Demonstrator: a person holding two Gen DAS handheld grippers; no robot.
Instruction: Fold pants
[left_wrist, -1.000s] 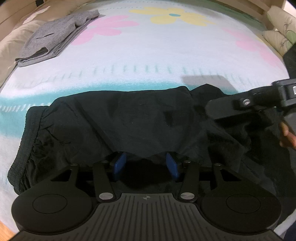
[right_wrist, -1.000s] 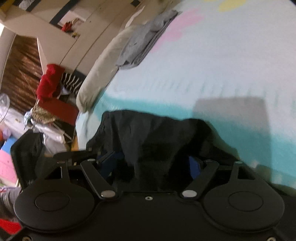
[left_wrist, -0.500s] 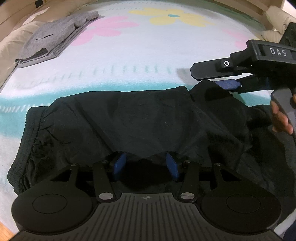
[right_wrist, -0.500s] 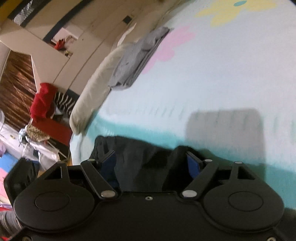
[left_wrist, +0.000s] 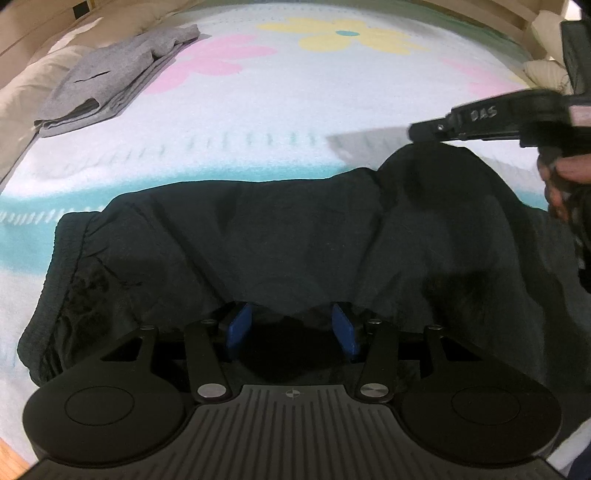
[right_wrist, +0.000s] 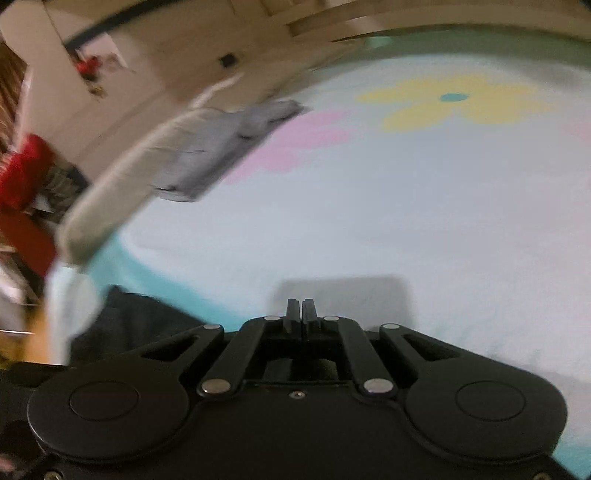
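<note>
- Lying crumpled across the near edge of the bed (left_wrist: 295, 122), the black pants (left_wrist: 280, 236) sit in front of the left tongs (left_wrist: 291, 332).
- Left tongs stand partly open, with dark cloth bunched between the blue pads; whether they grip it I cannot tell.
- Right tongs (right_wrist: 301, 314) are closed on nothing (over bare blanket).
- Best next: reopen the right tongs, pinch a hem, pull smooth.
- Grey folded clothes (left_wrist: 110, 81) lie well apart.

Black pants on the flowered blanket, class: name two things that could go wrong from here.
1. The right gripper is shut with no cloth visible between its fingers, so the black pants may get no lift on that side.
2. The left gripper stands apart around bunched fabric; closing there could trap several layers and crease the fold.
</note>
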